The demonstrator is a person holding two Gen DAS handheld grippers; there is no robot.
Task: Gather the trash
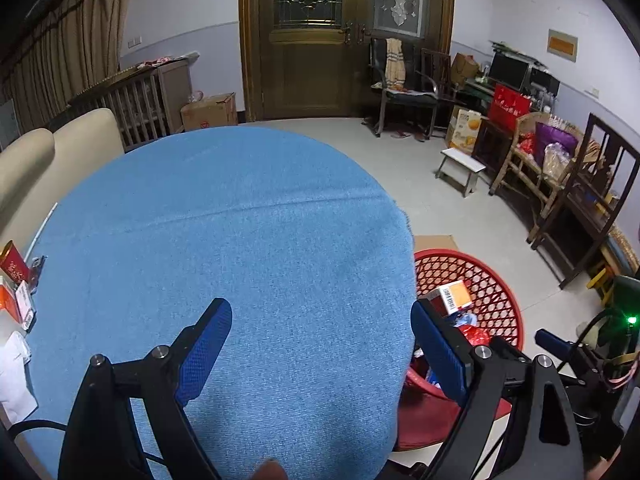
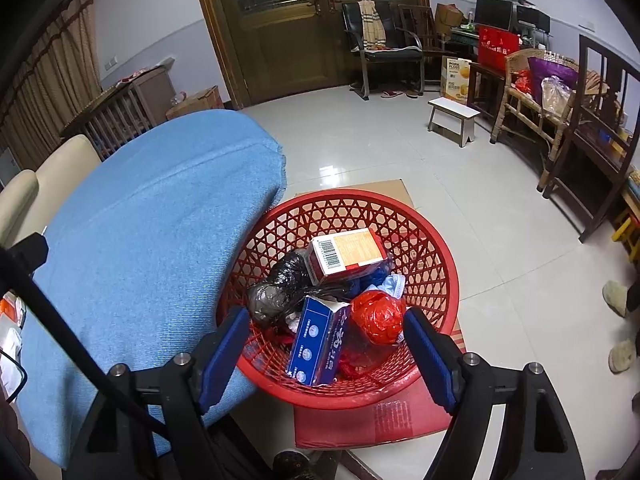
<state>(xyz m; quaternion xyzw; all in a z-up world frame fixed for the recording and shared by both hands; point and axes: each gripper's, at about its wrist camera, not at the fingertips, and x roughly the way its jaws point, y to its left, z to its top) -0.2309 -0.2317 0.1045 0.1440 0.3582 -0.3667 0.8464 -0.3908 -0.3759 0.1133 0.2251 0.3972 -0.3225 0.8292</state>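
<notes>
Blue-clothed table (image 1: pixel 240 232) fills view | left gripper (image 1: pixel 320 356) wide, empty | right gripper (image 2: pixel 326 352) wide, empty above red basket (image 2: pixel 440 280); blue box (image 2: pixel 316 344) between jaws | risk: snagging rim; leftover trash (image 1: pixel 20 292), seemingly, beyond left jaw.

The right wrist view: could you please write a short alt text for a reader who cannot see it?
The open, empty right gripper hangs above a red mesh basket on the floor, beside a table with a blue cloth. In the basket lie a blue box, an orange and white box, a crumpled red bag and a black bag.
</notes>
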